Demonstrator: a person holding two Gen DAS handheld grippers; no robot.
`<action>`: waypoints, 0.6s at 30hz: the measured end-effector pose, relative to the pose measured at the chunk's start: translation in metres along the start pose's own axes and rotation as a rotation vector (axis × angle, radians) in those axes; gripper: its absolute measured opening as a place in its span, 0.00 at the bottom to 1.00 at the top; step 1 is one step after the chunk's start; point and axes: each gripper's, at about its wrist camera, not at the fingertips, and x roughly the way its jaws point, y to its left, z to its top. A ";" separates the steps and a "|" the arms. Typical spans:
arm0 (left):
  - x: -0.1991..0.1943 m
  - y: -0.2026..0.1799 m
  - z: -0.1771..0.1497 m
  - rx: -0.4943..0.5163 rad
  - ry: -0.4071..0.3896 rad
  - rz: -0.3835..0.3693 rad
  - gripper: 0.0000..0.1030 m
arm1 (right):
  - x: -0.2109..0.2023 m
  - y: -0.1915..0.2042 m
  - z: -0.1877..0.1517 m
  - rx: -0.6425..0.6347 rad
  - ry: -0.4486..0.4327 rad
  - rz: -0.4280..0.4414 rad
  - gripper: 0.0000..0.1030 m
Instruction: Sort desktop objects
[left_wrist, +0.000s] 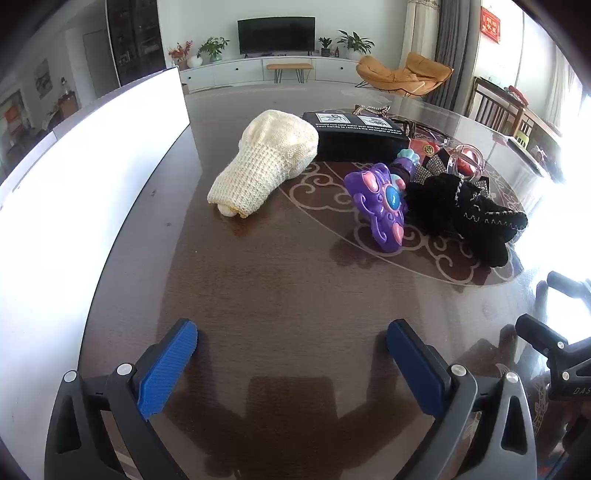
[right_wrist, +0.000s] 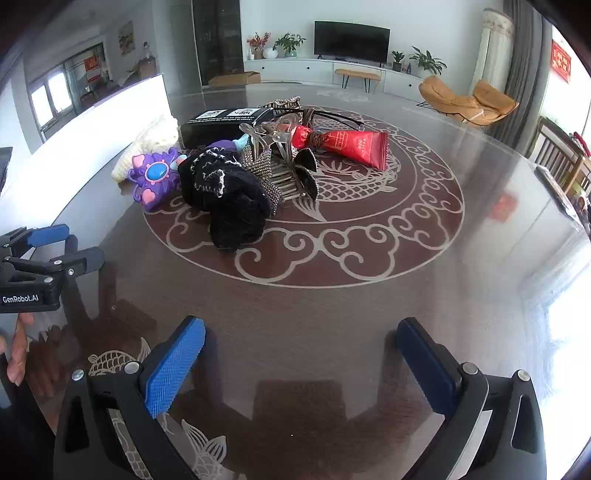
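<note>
A heap of objects lies on the round dark table (left_wrist: 280, 295): a cream knitted hat (left_wrist: 266, 162), a black box (left_wrist: 354, 136), a purple toy (left_wrist: 380, 203), a black knitted piece (left_wrist: 465, 218) and a clear clip (left_wrist: 463, 160). In the right wrist view the same heap shows the purple toy (right_wrist: 155, 177), the black knit (right_wrist: 229, 199), a studded hair clip (right_wrist: 284, 173), the black box (right_wrist: 221, 123) and a red packet (right_wrist: 354, 146). My left gripper (left_wrist: 291, 354) stands open over bare table, short of the hat. My right gripper (right_wrist: 301, 354) is open too, nothing between its fingers.
A tall white panel (left_wrist: 74, 192) stands along the table's left side. The left gripper (right_wrist: 62, 245) and a hand (right_wrist: 18, 347) show at the left of the right wrist view. Wooden chairs (right_wrist: 557, 155) stand beyond the table's right rim. Bare tabletop lies in front of both grippers.
</note>
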 end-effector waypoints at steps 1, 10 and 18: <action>0.002 -0.001 0.003 0.002 0.005 -0.003 1.00 | 0.000 0.000 0.000 0.000 0.000 0.000 1.00; 0.003 -0.002 0.004 0.011 -0.009 -0.008 1.00 | 0.001 0.000 0.000 0.002 -0.001 0.002 1.00; 0.002 0.000 0.002 0.022 -0.010 -0.016 1.00 | -0.002 0.001 -0.004 0.012 -0.008 -0.005 1.00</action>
